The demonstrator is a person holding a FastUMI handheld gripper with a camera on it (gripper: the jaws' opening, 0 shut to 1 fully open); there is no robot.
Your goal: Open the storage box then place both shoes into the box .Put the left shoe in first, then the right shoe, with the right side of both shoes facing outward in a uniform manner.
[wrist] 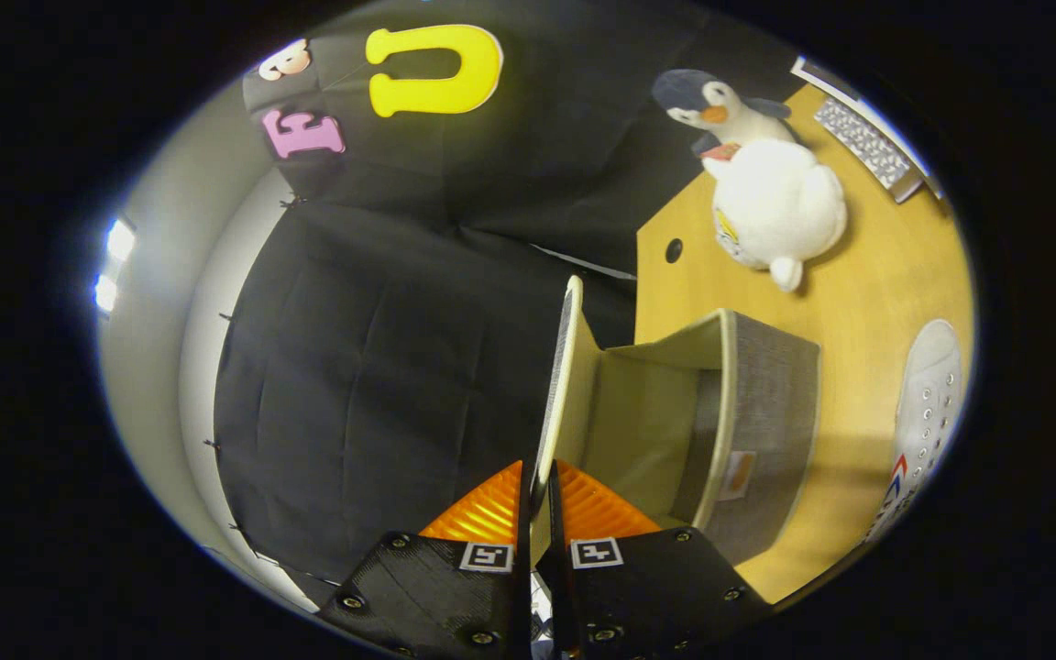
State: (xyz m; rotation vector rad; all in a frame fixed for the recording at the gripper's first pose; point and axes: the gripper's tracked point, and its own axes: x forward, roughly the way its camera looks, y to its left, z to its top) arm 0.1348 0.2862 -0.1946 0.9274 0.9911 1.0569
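Black cloth wall hanging behind light wooden table (867, 302), view rolled sideways. Grey fabric storage box with cream lining (748, 412) sitting on table, lid (567, 367) standing open, inside showing bare cream lining. Gripper (542, 490) clenching edge of lid, both fingers pressing on it. White lace-up sneaker (927, 403) lying on table just beyond box. White plush penguin with dark head (766, 183) resting farther along table, near grey keyboard (867, 142).

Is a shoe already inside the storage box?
No: the storage box interior looks empty, the white shoe lies on the table beside it, and the gripper pinches the lid.
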